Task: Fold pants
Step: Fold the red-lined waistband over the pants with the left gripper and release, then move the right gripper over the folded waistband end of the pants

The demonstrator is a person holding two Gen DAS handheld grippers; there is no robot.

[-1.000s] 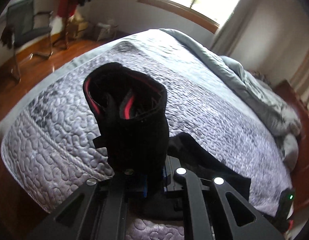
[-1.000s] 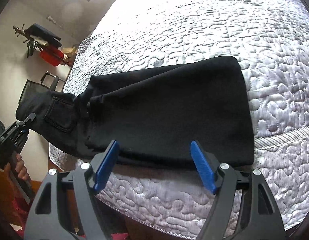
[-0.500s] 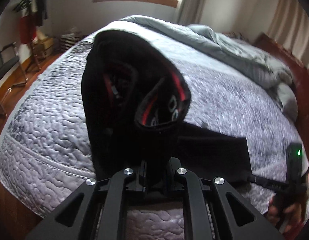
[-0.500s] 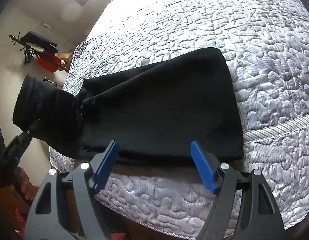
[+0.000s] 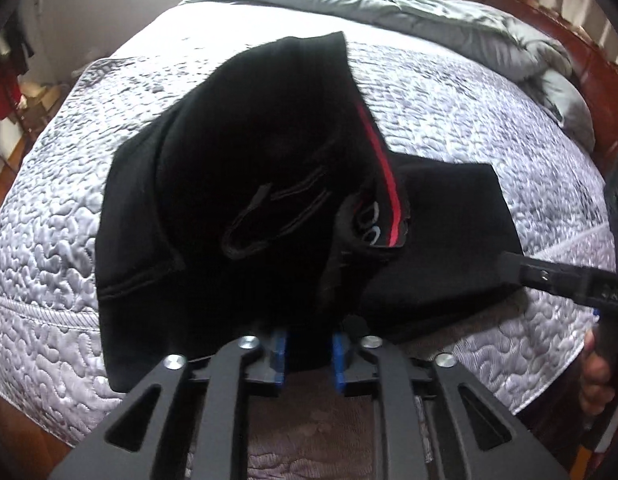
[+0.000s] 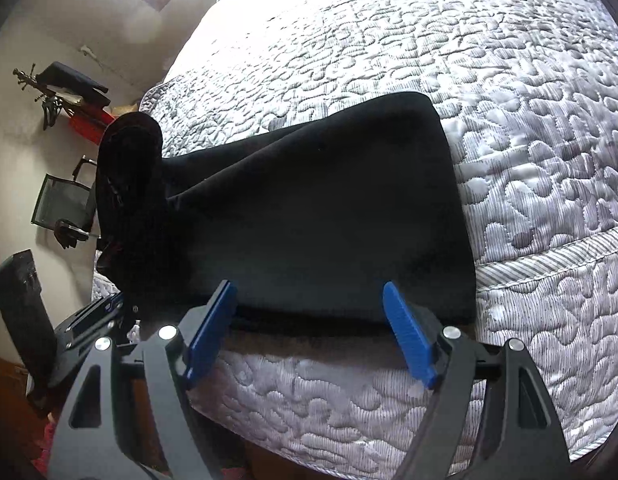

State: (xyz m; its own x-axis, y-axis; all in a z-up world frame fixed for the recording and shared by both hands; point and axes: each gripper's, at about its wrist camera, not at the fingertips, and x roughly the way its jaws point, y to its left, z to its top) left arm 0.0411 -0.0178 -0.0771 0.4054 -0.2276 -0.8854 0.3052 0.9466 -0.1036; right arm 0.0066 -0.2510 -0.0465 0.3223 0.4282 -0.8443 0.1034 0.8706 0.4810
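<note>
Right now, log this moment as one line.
left gripper: opening, pants waist end between jaws | right gripper: open, empty | bed: pants half-folded

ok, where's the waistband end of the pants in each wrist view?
Left wrist: the waistband end fills the centre, raised, red stripe on its right edge, just above the left gripper, whose jaws are opening.
Right wrist: far left, a bunched dark lump above the left gripper.
Shared landmark: the flat folded legs on the quilt.
</note>
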